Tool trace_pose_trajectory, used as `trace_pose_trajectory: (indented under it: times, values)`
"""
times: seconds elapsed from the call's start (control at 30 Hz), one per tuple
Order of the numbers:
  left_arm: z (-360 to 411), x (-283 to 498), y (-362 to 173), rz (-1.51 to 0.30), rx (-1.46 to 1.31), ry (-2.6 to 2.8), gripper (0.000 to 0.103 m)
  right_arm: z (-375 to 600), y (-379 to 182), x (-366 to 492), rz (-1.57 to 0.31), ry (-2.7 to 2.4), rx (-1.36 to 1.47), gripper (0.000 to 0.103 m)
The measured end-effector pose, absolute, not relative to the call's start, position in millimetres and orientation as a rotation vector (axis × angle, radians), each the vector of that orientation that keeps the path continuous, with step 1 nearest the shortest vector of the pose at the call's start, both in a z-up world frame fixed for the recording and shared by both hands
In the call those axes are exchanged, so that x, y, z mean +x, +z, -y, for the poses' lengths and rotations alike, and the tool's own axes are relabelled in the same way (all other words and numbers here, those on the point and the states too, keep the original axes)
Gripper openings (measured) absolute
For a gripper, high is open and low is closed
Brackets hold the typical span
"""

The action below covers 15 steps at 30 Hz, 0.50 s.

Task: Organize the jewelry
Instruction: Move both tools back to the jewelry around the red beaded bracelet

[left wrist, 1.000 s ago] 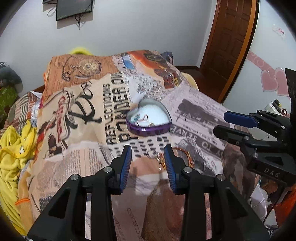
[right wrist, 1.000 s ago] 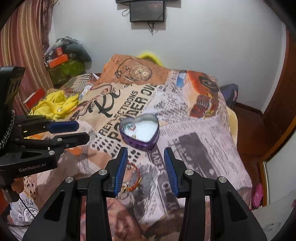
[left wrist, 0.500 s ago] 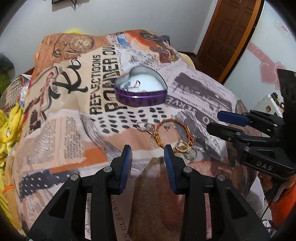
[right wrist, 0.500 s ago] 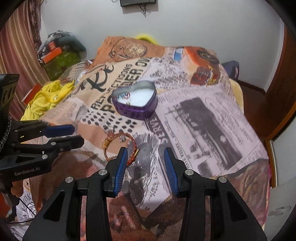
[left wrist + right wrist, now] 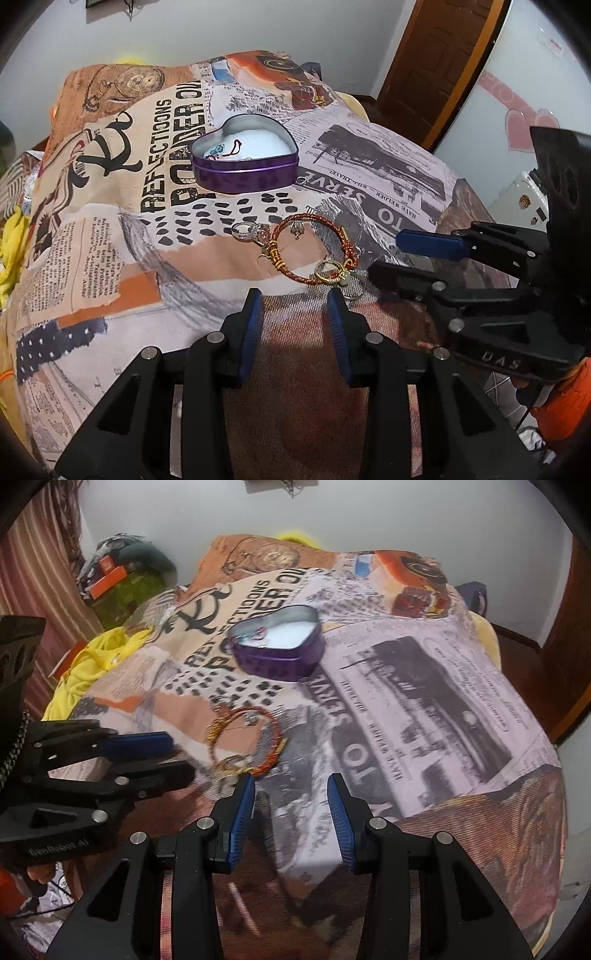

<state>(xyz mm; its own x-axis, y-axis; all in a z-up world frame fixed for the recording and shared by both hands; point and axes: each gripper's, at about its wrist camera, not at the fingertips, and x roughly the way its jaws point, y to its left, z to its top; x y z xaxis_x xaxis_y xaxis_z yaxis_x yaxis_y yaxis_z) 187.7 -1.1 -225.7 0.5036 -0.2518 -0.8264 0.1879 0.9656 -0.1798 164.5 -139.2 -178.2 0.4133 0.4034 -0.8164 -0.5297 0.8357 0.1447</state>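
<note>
Approach step judged in hand: left claw (image 5: 294,295) and right claw (image 5: 291,781), both released and empty, poised over bed (image 5: 110,229). Orange bangle (image 5: 314,251) lies just ahead of left claw, heart tin (image 5: 245,173) beyond. Next move: bangle to be straddled, pinched.

A home bedroom — a bed (image 5: 110,258) spread with a newspaper-print blanket fills the room. Beyond the bed stands a wooden door (image 5: 436,62); beside the bed lie heaped yellow clothes (image 5: 88,664) — a striped curtain (image 5: 33,572) hangs past them.
</note>
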Motion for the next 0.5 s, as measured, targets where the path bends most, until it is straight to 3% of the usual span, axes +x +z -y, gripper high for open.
trace_pose_trajectory:
  times: [0.5]
  values:
    - [-30.5, 176.7, -219.5, -0.973, -0.132, -0.221, 0.029, 103.9, -182.2, 168.1, -0.969, 0.678, -0.196, 0.034]
